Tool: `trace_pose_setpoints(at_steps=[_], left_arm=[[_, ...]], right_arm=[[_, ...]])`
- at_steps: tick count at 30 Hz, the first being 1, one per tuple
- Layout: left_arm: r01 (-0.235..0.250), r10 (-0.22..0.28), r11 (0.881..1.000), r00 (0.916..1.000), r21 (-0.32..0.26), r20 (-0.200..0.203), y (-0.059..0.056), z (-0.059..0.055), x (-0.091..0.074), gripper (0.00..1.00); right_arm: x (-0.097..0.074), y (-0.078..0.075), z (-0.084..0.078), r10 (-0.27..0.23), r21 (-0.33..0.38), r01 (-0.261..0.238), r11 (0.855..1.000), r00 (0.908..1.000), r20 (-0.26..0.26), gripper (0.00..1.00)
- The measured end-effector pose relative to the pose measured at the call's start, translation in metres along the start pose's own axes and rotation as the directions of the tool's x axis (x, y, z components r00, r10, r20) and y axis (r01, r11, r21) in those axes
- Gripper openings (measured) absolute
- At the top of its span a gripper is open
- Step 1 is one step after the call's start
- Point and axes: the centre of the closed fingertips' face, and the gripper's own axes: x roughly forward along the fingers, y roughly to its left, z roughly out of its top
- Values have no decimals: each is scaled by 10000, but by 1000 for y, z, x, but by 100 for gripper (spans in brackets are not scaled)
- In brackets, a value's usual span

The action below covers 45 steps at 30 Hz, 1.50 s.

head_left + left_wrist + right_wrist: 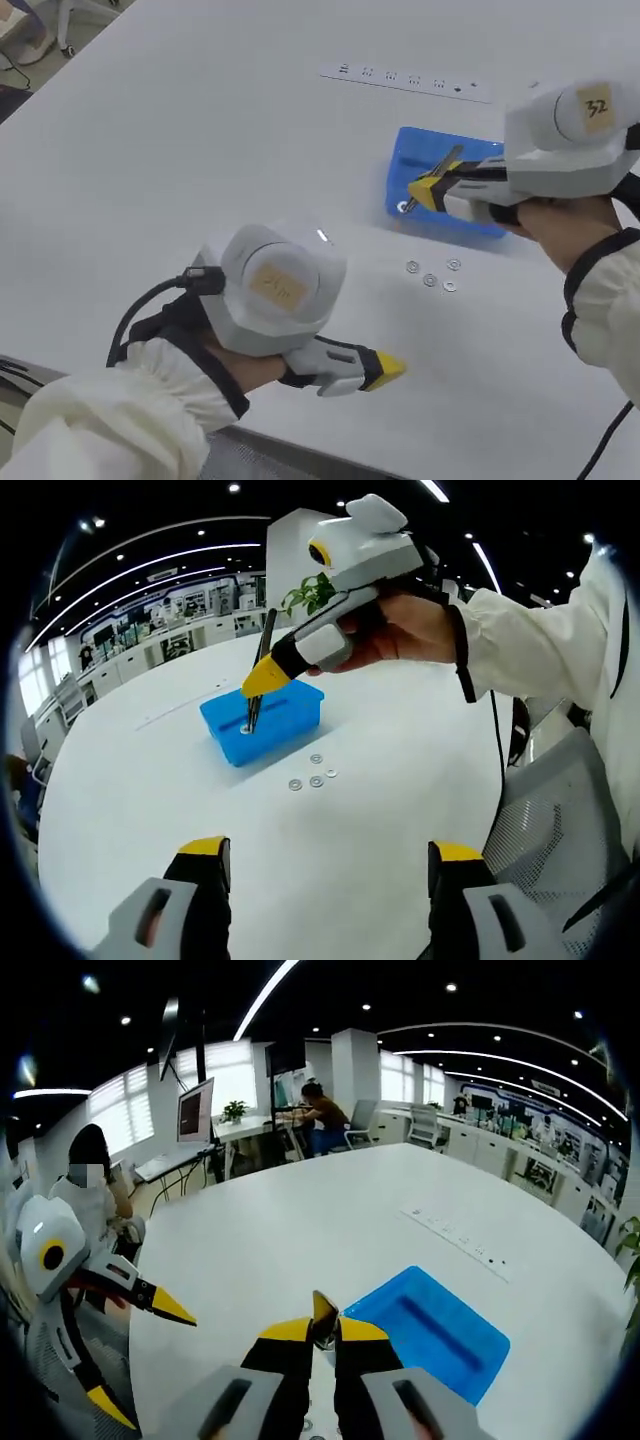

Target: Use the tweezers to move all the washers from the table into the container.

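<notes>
Several small metal washers [430,280] lie in a cluster on the white table [200,150], just in front of the blue container [470,150]. My right gripper [425,192] hovers over the container, shut on dark tweezers [448,162] whose tips point down inside it. In the left gripper view a washer [246,728] sits at the tweezer tips [250,715] in the container [285,715], with the loose washers [316,780] nearby. My left gripper [330,855] stands open and holds nothing, resting low at the table's near edge [380,370]. The right gripper view has its jaws pinched on the tweezers [322,1322] beside the container [430,1335].
A white power strip [405,82] lies behind the container. A grey mesh chair [560,820] stands at the table's side. Across the room a person works at a desk [320,1110], and another person [90,1185] sits at the left. The left gripper [150,1300] is near the table's edge.
</notes>
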Motion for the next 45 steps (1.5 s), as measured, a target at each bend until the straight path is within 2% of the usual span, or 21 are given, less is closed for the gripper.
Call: trace_pose_setpoints(at_steps=[2, 6, 8, 11, 14, 18, 22, 26, 31, 36, 41, 45], left_arm=[[16, -16, 10000, 10000, -21, -18, 0, 0, 0, 82], [18, -18, 10000, 10000, 2, -38, 1, -1, 1, 82], [24, -24, 10000, 10000, 1, -41, 0, 0, 1, 82], [31, -31, 10000, 10000, 13, -46, 0, 0, 1, 82], [39, -39, 10000, 10000, 13, -88, 0, 0, 1, 82], [50, -51, 10000, 9999, -30, -117, -1, -2, 2, 82], [80, -81, 10000, 9998, -11, -154, -2, -2, 3, 82], [97, -97, 9999, 9998, -44, -154, -3, -2, 3, 82], [100, -100, 9999, 9998, -27, -166, -3, -2, 4, 82], [75, -76, 9999, 9999, -121, -127, -2, -1, 4, 82], [75, -76, 10000, 9998, -26, -174, -4, -2, 5, 81], [83, -83, 9997, 10000, -217, 20, -4, 3, 5, 82]], right_arm=[[1, -5, 4, -36, 51, 36, 10000, 10000, 22, 3], [10, -27, 10, -578, -201, 579, 9981, 9983, 55, 3], [18, -39, 9, -625, -91, 625, 9980, 9980, -3, 3], [27, -43, 4, -631, 160, 633, 9979, 9979, -146, 3], [35, -48, -7, -888, -81, 885, 9960, 9950, -448, 3], [49, -54, -17, -937, -76, 934, 9956, 9929, -735, 4], [63, -55, -22, -777, 51, 785, 9969, 9927, -919, 4], [67, -51, -23, -671, 166, 691, 9975, 9928, -997, 4], [73, -48, -35, -519, 163, 549, 9984, 9878, -1468, 4], [70, -41, -38, -477, 113, 501, 9987, 9860, -1599, 4], [68, -42, -38, -614, -81, 610, 9981, 9839, -1678, 5], [58, -42, -28, -671, 50, 684, 9976, 9885, -1352, 5]])
